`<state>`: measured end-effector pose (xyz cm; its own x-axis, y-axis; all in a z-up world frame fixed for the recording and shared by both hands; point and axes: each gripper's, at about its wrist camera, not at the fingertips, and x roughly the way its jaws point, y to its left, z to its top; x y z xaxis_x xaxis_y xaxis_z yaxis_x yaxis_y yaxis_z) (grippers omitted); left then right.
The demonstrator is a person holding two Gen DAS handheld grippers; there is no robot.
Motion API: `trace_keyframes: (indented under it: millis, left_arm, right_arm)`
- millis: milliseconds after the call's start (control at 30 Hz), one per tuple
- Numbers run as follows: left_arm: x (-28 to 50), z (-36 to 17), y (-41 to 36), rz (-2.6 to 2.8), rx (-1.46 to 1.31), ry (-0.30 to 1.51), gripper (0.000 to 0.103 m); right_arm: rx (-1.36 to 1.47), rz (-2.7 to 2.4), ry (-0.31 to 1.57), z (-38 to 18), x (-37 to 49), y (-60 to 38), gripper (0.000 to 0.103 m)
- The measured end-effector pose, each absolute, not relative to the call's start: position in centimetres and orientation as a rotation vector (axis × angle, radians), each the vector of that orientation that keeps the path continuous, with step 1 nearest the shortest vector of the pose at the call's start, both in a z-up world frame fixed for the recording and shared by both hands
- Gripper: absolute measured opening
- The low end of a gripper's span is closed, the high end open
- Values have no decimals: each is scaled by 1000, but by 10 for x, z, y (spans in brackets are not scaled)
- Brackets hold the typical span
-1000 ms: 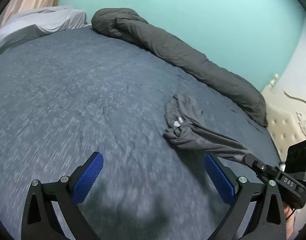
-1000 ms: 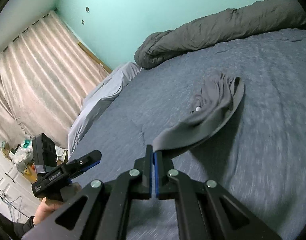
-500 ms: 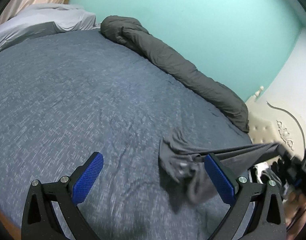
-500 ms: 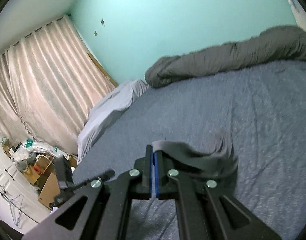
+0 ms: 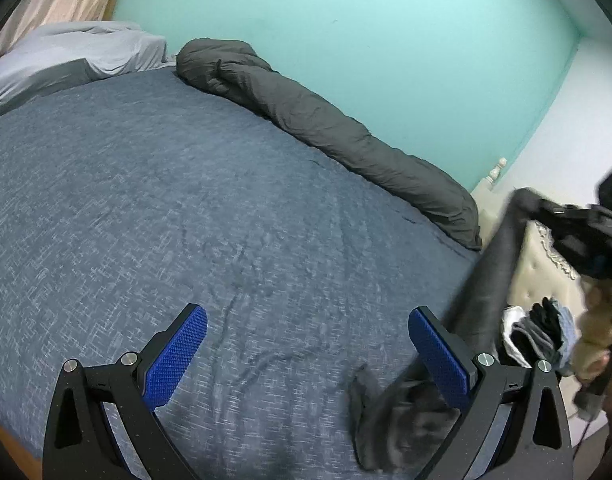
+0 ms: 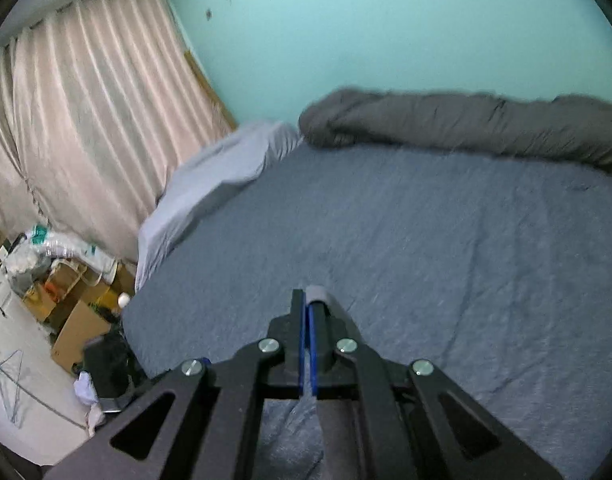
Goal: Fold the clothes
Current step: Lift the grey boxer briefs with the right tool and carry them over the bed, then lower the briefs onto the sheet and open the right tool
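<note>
A dark grey garment [image 5: 486, 280] hangs from my right gripper [image 5: 546, 216] at the right of the left wrist view, its lower end [image 5: 390, 412] bunched on the blue bed [image 5: 186, 200]. In the right wrist view my right gripper [image 6: 308, 312] is shut on a fold of the grey garment [image 6: 318, 293], which drapes down beneath it. My left gripper [image 5: 306, 352] is open and empty, low over the bed's near edge, with the garment's bunched end beside its right finger.
A rolled dark grey duvet [image 5: 326, 120] lies along the far side by the teal wall. A pale grey pillow [image 5: 66, 56] is at the far left. A pile of clothes [image 5: 542, 336] sits off the bed's right. Boxes and clutter [image 6: 66, 280] lie below pink curtains.
My right gripper has lifted the garment up and toward the near right edge of the bed. The garment has left the middle of the bed and now hangs. The left gripper stays open.
</note>
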<state>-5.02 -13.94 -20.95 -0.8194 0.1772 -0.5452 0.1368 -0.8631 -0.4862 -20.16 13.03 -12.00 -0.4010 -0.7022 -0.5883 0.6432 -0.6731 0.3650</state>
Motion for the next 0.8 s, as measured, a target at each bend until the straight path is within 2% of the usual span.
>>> trace_keyframes:
  millis: [233, 300, 367, 433, 567, 633, 800]
  left_arm:
    - [-63, -267, -171, 2919, -977, -879, 103]
    - [-67, -287, -177, 2934, -1023, -887, 103]
    - [-73, -304, -183, 2942, -1076, -890, 103]
    - [-80, -318, -190, 2946, -1121, -894, 103]
    - [-87, -327, -194, 2941, -1128, -885, 103]
    - [-89, -330, -193, 2928, -1132, -874, 103]
    - [-88, -336, -188, 2882, -1165, -881, 103]
  right_arm:
    - [1217, -1941, -18, -230, -250, 47, 5]
    - [1242, -1977, 32, -248, -259, 38, 15]
    - [1252, -2009, 63, -263, -267, 34, 41]
    - [1257, -2037, 70, -271, -274, 42, 54]
    - [1276, -2127, 143, -281, -277, 71, 54]
    - [1286, -2144, 110, -286, -269, 97, 54]
    - [1329, -2134, 130, -304, -219, 148, 54]
